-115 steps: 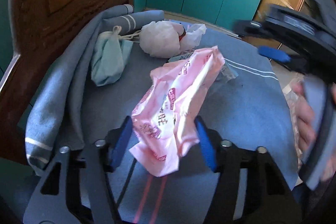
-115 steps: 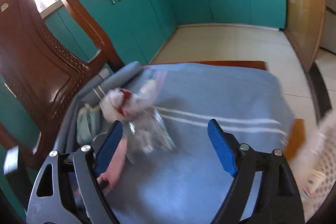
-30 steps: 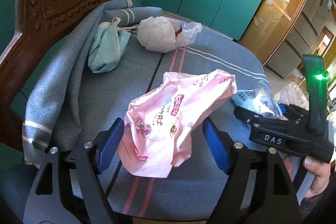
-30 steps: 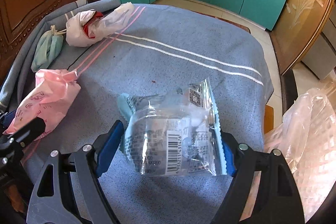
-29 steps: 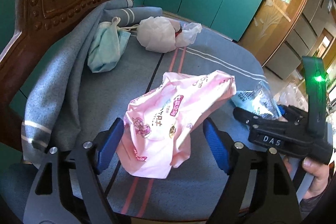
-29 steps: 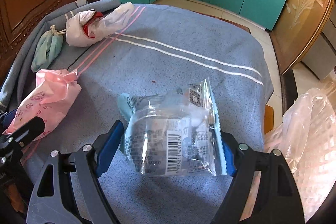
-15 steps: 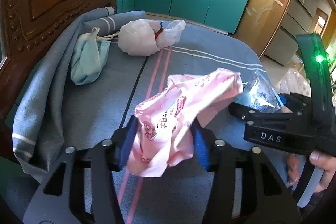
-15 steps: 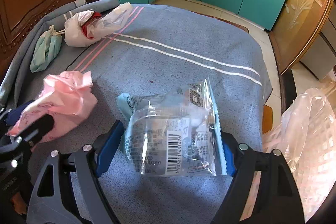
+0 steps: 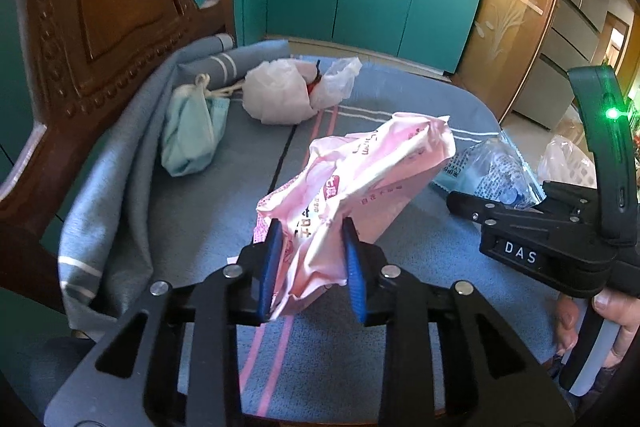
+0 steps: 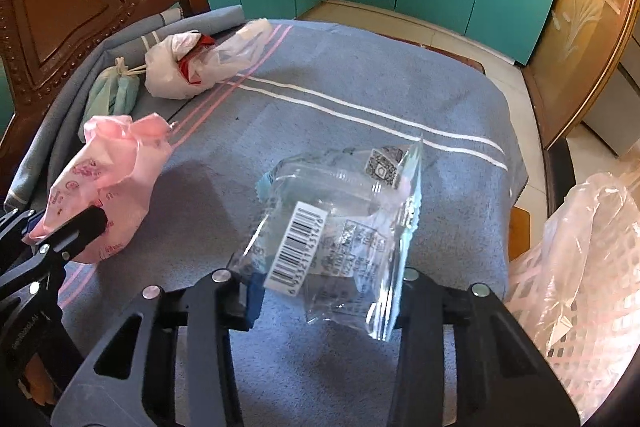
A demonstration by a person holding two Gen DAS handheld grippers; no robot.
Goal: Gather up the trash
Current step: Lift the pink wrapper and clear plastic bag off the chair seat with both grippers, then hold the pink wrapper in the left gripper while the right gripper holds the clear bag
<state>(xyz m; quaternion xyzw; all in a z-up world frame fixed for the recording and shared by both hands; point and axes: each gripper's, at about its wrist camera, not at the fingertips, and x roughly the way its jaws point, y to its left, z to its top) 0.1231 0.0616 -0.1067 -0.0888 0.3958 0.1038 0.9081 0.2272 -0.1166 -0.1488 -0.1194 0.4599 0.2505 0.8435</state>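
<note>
We've got both tongs loaded. Left tongs (image 9: 312, 263) are pinched on the pink wrapper (image 9: 360, 179), gripping its lower crumpled end w/ the rest sticking up and fwd above the blue cloth (image 9: 400, 367). Right tongs (image 10: 326, 301) are closed on the clear packet (image 10: 344, 227), biting its near bottom edge; barcode faces us, packet tilts up off the cloth.

Handling, as we judge it: both are thin film, v. light, floppy, prob slick. Pink one is crushed so there's bulk to bite on; grip looks secure. Clear packet is stiffer at its sealed edges but smooth, so it could slide out if we swing fast. Best hold is across a seam or a folded bit, not the flat middle.

Still lying on the cloth near the wooden chair back (image 9: 100, 7): a white plastic bag (image 9: 280, 95) w/ sth red inside, and a balled-up green mask (image 9: 192, 135) just beside it. Both soft and easy to squash; for the bag we'd take the bunched neck, for the mask the tied knot or straps.

A pink mesh basket lined w/ a plastic bag (image 10: 572, 267) sits to the right, off the cloth edge. That's likely where both pieces go next
</note>
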